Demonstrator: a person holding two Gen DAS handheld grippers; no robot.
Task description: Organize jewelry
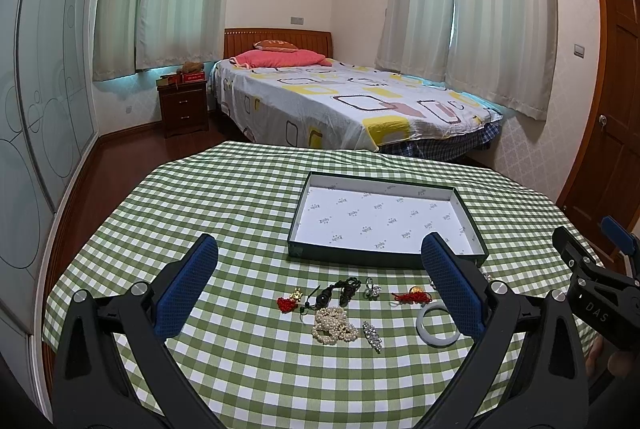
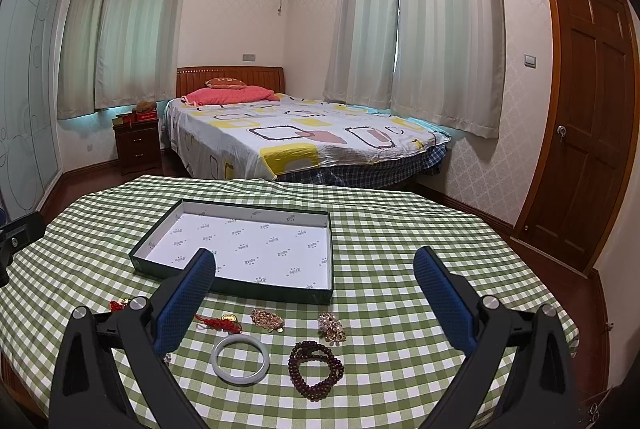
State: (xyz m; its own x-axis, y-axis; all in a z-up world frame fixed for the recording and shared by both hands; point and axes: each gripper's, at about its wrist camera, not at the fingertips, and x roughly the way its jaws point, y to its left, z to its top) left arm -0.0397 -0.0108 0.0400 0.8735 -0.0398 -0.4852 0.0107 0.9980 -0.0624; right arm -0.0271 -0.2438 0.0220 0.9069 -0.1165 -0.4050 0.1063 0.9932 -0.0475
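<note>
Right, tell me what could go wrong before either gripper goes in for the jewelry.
The pearl necklace lies in a loose heap, so a pinch may lift one loop and drag the brooch beside it. The bangle is smooth and could slip. The tablecloth may bunch under the fingers.

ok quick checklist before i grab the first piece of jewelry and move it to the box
1. Left gripper open and holding nothing: ok.
2. Right gripper open and holding nothing: ok.
3. Box open-topped with nothing inside: ok.
4. Pieces lying apart enough to pick singly: ok for the white bangle and the dark bead bracelet; not ok for the pearl necklace, which touches the black cord pendant.
5. Path from the bangle to the box free of other things: not ok, the red tassel charm lies between.
6. Tablecloth flat around the box: ok.
</note>
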